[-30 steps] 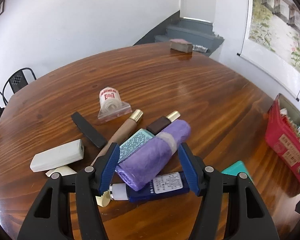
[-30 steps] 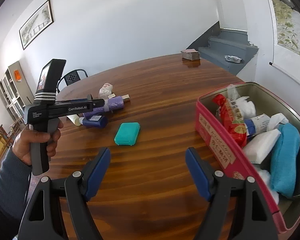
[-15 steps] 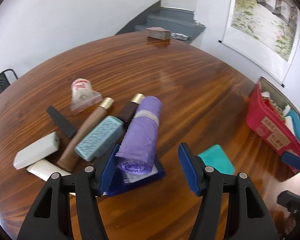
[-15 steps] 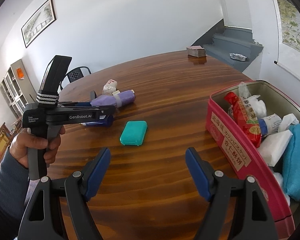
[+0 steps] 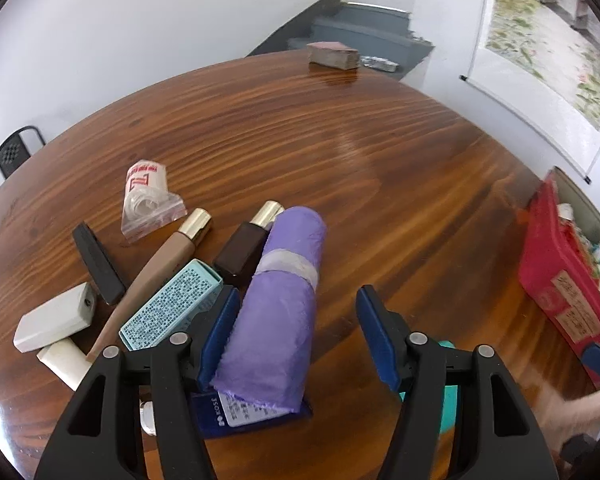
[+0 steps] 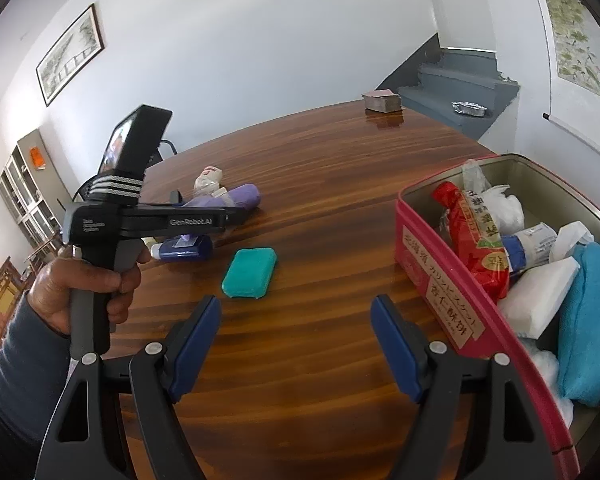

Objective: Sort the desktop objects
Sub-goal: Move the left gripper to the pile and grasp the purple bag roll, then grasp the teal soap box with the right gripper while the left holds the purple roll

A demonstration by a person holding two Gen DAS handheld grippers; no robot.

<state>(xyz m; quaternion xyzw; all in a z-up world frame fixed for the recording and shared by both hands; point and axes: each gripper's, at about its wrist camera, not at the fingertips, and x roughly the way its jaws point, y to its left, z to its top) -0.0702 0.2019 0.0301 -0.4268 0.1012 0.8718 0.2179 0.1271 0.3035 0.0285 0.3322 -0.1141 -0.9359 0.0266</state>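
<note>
Left tongs (image 5: 296, 336) closing around purple roll (image 5: 278, 312), lower centre, not yet clamped; right tongs (image 6: 296, 344) released, empty over tabletop (image 6: 340, 208).

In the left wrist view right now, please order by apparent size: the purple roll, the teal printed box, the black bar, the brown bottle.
1. purple roll, largest, though it is nearest the camera.
2. teal printed box.
3. black bar and brown bottle: these look alike, and the roll hides part of the bottle, so I do not rank them.
</note>
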